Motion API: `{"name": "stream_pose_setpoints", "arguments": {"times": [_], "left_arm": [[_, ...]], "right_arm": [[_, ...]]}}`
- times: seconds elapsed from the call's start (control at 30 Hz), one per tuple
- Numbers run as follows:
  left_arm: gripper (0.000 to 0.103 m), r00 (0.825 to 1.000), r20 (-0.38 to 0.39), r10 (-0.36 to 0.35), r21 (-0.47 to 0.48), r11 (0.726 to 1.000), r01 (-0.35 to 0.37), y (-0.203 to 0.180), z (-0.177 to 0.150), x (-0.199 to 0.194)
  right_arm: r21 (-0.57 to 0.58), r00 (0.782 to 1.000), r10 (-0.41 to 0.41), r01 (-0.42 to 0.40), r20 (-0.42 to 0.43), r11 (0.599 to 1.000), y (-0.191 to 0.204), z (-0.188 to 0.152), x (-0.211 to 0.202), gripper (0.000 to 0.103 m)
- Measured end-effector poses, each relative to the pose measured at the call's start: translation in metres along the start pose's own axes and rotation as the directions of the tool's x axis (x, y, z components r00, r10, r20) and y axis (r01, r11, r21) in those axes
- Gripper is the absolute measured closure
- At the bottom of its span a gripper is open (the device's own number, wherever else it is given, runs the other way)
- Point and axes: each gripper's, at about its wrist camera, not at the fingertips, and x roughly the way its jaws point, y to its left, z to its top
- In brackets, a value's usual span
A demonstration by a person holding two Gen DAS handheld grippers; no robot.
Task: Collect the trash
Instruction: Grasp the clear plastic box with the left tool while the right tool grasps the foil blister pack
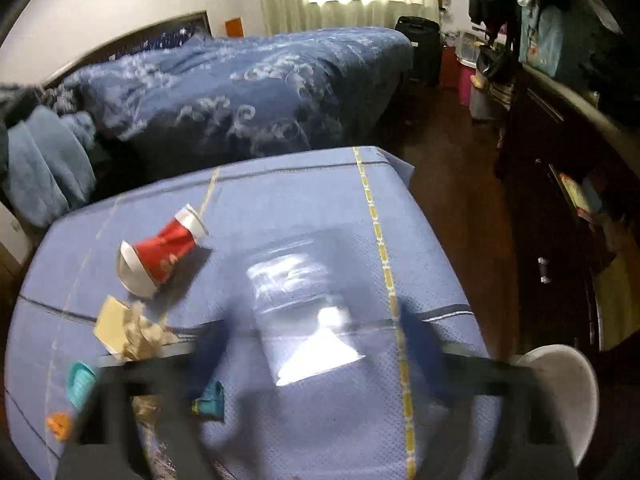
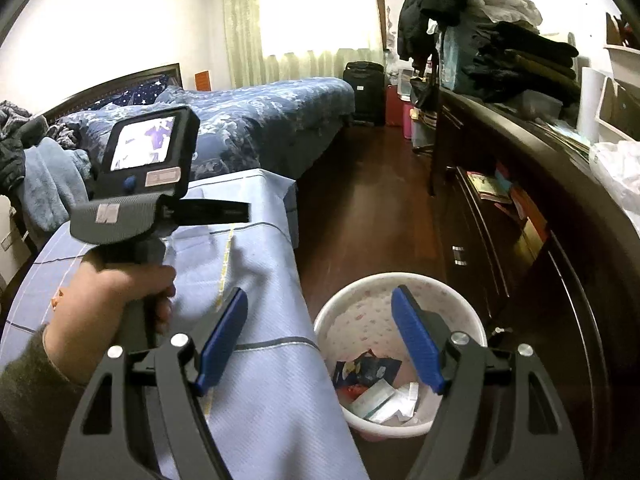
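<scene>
1. A bench [image 1: 304,208] draped in a light blue cloth with a yellow stripe stands in a bedroom, with a bed [image 1: 240,92] under a dark blue patterned quilt behind it.
2. The left gripper [image 1: 316,344] is heavily blurred; its blue fingers [image 1: 420,340] stand wide apart over the cloth and hold nothing.
3. Between those fingers a clear plastic bag [image 1: 308,304] lies flat on the bench.
4. To its left lies a crushed red paper cup [image 1: 160,252] on its side, and nearer the camera, a wad of crumpled brown paper [image 1: 128,330].
5. Small teal wrappers [image 1: 82,380] sit at the bench's near left edge.
6. The right gripper [image 2: 320,344] is spread wide and empty above a white waste bin [image 2: 348,300] on the wooden floor, just beside the bench.
7. Wrappers and paper scraps [image 2: 380,392] lie in the bin.
</scene>
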Motion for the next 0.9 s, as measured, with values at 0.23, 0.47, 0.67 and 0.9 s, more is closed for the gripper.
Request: {"name": "stream_pose_setpoints", "arguments": {"times": [0.23, 0.47, 0.67, 0.9], "left_arm": [[0.053, 0.997, 0.031, -0.072, -0.042, 0.996, 0.073, 0.029, -0.006, -0.02], [0.049, 0.987, 0.151, -0.052, -0.063, 0.996, 0.062, 0.094, -0.014, -0.075], [0.047, 0.978, 0.208, 0.031, -0.122, 0.992, -0.006, 0.165, -0.035, -0.108], [0.044, 0.979, 0.201, 0.025, -0.184, 0.983, 0.013, 0.213, -0.056, -0.12]], "right_arm": [[-0.03, 0.999, 0.031, -0.032, -0.005, 0.999, 0.021, 0.006, 0.004, 0.028], [-0.091, 0.99, 0.12, -0.126, -0.069, 0.988, 0.07, 0.01, 0.024, 0.028], [-0.133, 0.962, 0.206, -0.232, -0.181, 0.964, 0.126, 0.004, 0.054, 0.026], [-0.205, 0.933, 0.231, -0.292, -0.274, 0.934, 0.177, -0.002, 0.085, 0.003]]}}
